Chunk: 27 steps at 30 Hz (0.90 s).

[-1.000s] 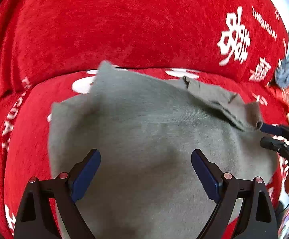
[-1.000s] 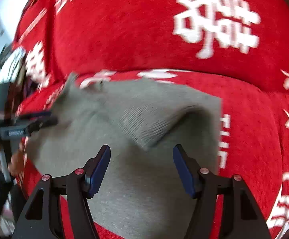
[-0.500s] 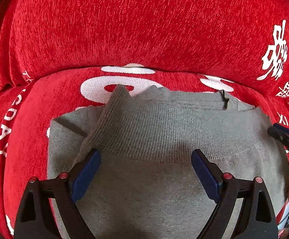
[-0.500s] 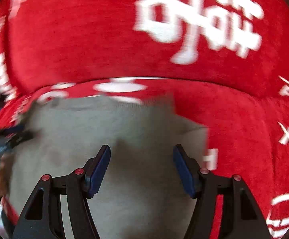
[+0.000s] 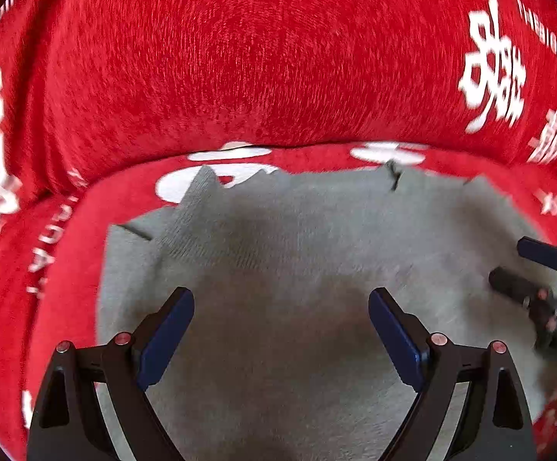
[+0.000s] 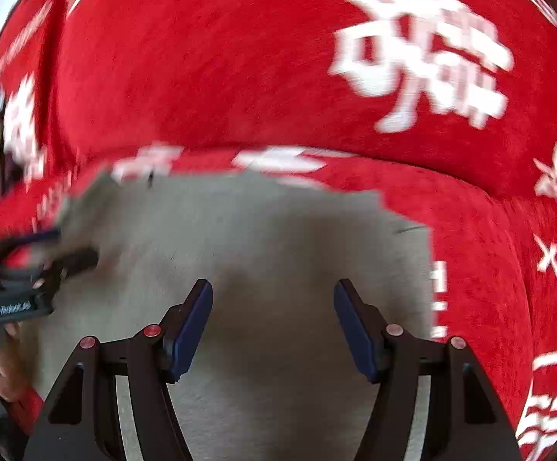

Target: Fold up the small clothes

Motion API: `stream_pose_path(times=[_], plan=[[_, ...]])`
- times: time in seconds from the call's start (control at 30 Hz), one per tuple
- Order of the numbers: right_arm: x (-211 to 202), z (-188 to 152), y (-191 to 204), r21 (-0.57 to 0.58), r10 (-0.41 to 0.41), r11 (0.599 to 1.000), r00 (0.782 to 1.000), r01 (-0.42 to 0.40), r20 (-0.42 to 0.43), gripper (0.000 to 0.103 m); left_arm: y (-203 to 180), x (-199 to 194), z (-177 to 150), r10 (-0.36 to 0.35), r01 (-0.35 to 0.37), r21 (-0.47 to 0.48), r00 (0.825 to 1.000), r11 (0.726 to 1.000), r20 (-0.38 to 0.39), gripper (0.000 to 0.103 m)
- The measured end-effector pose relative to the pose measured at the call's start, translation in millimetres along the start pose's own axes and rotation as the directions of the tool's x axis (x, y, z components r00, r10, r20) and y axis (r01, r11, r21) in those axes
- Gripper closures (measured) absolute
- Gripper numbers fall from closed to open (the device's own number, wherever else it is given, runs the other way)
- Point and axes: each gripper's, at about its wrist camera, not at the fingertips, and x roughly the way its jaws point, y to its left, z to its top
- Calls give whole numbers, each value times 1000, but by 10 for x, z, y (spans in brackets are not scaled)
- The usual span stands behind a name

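Observation:
A small grey knit garment (image 5: 297, 253) lies spread on the red sofa seat, its far edge near the backrest; it fills the lower half of the right wrist view too (image 6: 270, 238). A ribbed part (image 5: 197, 207) lies folded over at its far left corner. My left gripper (image 5: 281, 299) hangs open above the garment with nothing between its blue pads. My right gripper (image 6: 273, 292) is open too, over the garment's right half, and shows at the right edge of the left wrist view (image 5: 524, 265). The left gripper (image 6: 59, 249) appears at the left in the right wrist view.
The sofa wears a red cover with white characters; its backrest (image 5: 278, 57) rises just behind the garment. A red strip of seat (image 6: 482, 269) runs along the garment's right edge. A hand (image 6: 5, 368) on the left gripper's handle shows at the lower left.
The garment, folded over and rumpled a second ago, now lies flatter with its far edge straight near the backrest. Both grippers swung forward and then drew back a little, staying open.

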Motion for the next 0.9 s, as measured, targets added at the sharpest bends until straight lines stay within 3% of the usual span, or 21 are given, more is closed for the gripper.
stream_pose_path(times=[0.07, 0.13, 0.2, 0.33, 0.4, 0.5, 0.57, 0.7, 0.8, 0.9], plan=[[86, -58, -5, -25, -26, 999, 1000, 26, -11, 32, 15, 37, -75, 45, -45, 11, 999, 999, -4, 10], [59, -100, -155, 28, -40, 999, 999, 40, 4, 24, 134, 90, -152, 76, -76, -11, 997, 997, -12, 10], [32, -147, -380, 112, -15, 994, 1000, 14, 12, 24, 323, 104, -211, 40, -41, -67, 999, 997, -14, 2], [-101, -226, -579, 154, -56, 987, 998, 55, 1, 24, 527, 55, -254, 5, -8, -138, 1000, 990, -27, 0], [-206, -226, -519, 159, -94, 983, 996, 91, 11, 24, 499, -49, -268, 35, -37, -147, 999, 988, -17, 0], [-475, -306, -270, 138, -61, 989, 995, 50, 78, 23, 370, -258, -373, -16, 19, -160, 1000, 987, 22, 0], [-563, -401, -44, 109, -19, 994, 996, 9, 91, 23, 191, -368, -471, -32, 37, -135, 999, 990, 37, 0], [-463, -608, 233, 50, -18, 999, 998, 15, 67, 23, -74, -446, -704, 3, 0, -55, 998, 998, 55, 0], [-482, -807, 111, 61, -31, 998, 995, 25, 92, 24, 10, -387, -856, 28, -26, -55, 999, 998, 39, 0], [-561, -931, -175, 134, -41, 991, 995, 29, 88, 24, 262, -437, -968, -11, 16, -113, 999, 993, 50, 0]])
